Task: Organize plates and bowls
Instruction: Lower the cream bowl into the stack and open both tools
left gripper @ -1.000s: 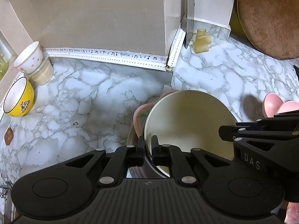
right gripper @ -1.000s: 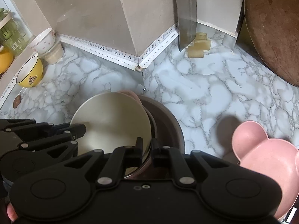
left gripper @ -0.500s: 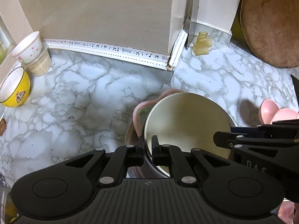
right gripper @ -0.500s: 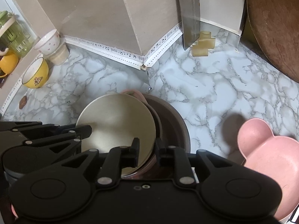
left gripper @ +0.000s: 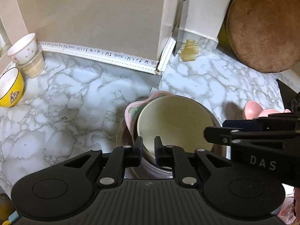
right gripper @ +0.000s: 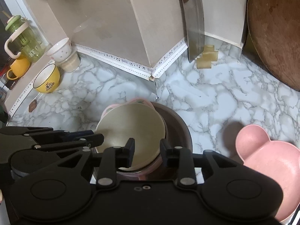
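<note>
A cream bowl [left gripper: 174, 123] [right gripper: 131, 125] sits nested in a pink scalloped dish [left gripper: 131, 110] [right gripper: 142, 101], inside a larger dark metal bowl [right gripper: 178, 125] [left gripper: 121, 136] on the marble counter. My left gripper [left gripper: 148, 148] straddles the cream bowl's near-left rim. Its jaws are opening, with a small gap showing on each side of the rim. My right gripper [right gripper: 147, 150] straddles the near-right rim. Its jaws are opening too and stand clearly off the rim. Each gripper's fingers show in the other's view: the right fingers [left gripper: 221, 135] and the left fingers [right gripper: 90, 138].
A pink bear-shaped bowl [right gripper: 268, 161] [left gripper: 253, 110] lies to the right. At the far left are a yellow bowl [right gripper: 46, 81] [left gripper: 9, 91] and a white dotted bowl [right gripper: 60, 49] on a plastic cup. A cleaver [right gripper: 195, 28] and a round wooden board [right gripper: 275, 31] lean against the back wall.
Both grippers were shut on the cream bowl's rim; their jaws have now parted, the right more than the left. The bowl stays nested in the stack.
</note>
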A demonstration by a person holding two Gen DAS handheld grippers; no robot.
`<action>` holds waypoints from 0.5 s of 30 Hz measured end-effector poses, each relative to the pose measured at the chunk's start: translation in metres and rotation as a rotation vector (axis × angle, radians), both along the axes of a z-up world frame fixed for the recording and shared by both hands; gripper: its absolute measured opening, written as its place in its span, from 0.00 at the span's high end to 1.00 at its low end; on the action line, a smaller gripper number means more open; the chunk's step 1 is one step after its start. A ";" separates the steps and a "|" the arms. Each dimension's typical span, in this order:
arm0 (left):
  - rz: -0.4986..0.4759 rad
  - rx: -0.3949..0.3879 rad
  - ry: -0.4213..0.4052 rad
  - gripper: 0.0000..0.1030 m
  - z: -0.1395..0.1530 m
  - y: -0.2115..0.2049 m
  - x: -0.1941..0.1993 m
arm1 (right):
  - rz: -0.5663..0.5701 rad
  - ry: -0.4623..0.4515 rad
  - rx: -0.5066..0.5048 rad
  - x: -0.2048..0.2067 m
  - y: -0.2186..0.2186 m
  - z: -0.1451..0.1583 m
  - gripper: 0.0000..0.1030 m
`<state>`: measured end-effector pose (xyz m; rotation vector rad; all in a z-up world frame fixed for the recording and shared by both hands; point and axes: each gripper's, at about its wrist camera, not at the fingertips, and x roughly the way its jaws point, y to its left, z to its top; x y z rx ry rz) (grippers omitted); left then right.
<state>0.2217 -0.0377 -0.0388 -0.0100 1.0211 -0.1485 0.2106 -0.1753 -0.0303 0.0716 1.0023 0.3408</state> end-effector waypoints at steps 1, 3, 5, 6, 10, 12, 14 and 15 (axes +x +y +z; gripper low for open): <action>-0.005 -0.003 -0.007 0.88 0.002 0.000 -0.002 | 0.002 -0.004 0.001 -0.001 0.000 0.001 0.69; -0.015 -0.012 -0.021 0.88 0.007 -0.001 -0.006 | 0.002 -0.011 0.001 -0.005 -0.001 0.003 0.66; -0.025 -0.013 -0.039 0.88 0.011 -0.002 -0.011 | 0.001 -0.020 0.005 -0.009 -0.002 0.005 0.64; -0.030 -0.013 -0.046 0.88 0.013 -0.003 -0.013 | -0.001 -0.027 0.006 -0.011 -0.003 0.006 0.64; -0.046 -0.019 -0.080 0.88 0.021 -0.002 -0.024 | 0.012 -0.057 0.013 -0.020 -0.004 0.014 0.60; -0.050 -0.027 -0.096 0.88 0.026 0.000 -0.029 | 0.014 -0.069 0.017 -0.024 -0.005 0.017 0.57; -0.052 -0.030 -0.106 0.88 0.029 0.002 -0.032 | 0.010 -0.086 0.020 -0.028 -0.007 0.021 0.55; -0.054 -0.033 -0.111 0.87 0.030 0.003 -0.034 | 0.010 -0.093 0.022 -0.030 -0.008 0.023 0.53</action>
